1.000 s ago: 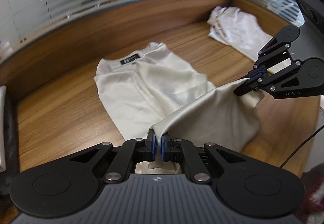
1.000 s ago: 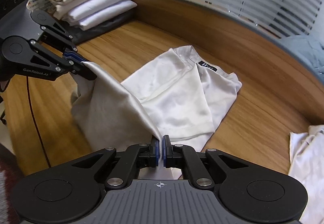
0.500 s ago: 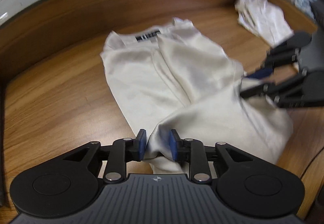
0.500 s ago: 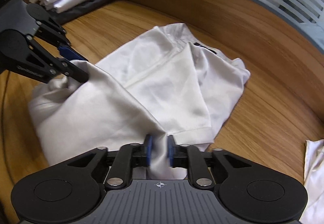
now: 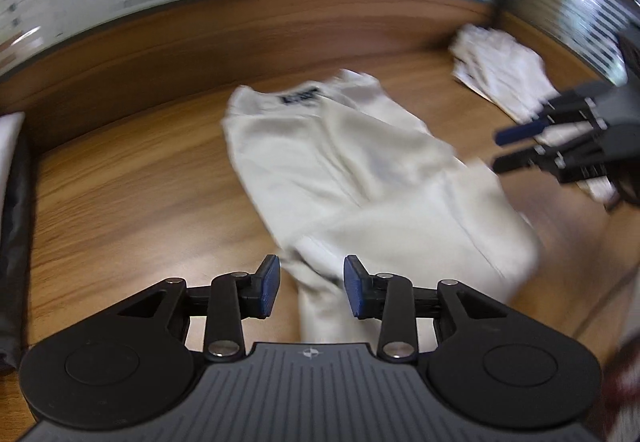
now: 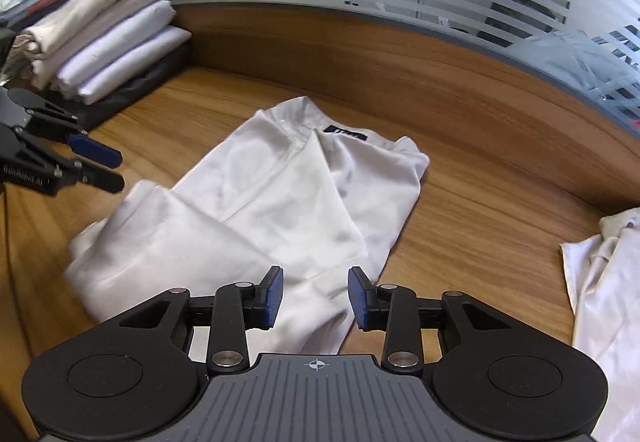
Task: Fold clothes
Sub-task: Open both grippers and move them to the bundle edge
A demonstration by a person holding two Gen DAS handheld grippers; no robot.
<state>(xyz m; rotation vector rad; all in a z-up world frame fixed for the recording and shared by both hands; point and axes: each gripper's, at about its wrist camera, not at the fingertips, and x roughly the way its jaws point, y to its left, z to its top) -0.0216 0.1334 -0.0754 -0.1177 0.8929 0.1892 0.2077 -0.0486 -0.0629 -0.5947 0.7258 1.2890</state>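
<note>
1. Holding the left gripper (image 5: pixel 311 284) low over the near end of the cream garment (image 5: pixel 372 186), we had its blue-padded fingers (image 5: pixel 269 284) spread wide, with cloth showing between them but nothing pinched.
2. We had the right gripper (image 6: pixel 316 296) just as wide apart, its pads on either side of the garment's near hem and gripping nothing.
3. Each gripper showed in the other's camera: the right one (image 5: pixel 520 148) at the garment's right edge, the left one (image 6: pixel 102 166) at its left edge, both with fingers parted and clear of the cloth.
4. We saw the garment lying on the wooden table (image 6: pixel 480 222), its lower part doubled up over the body so that a thick fold lay nearest us.
5. Its collar end, with a dark label (image 6: pixel 346 132), pointed toward the far wooden rim.
6. A stack of folded clothes (image 6: pixel 104 50) sat on a dark pad at the far left of the table, well apart from the garment.
7. A crumpled white garment (image 6: pixel 604 302) lay on the right side of the table, also apart from it.
8. We could not make out fine detail in the left wrist view, which was blurred.
</note>
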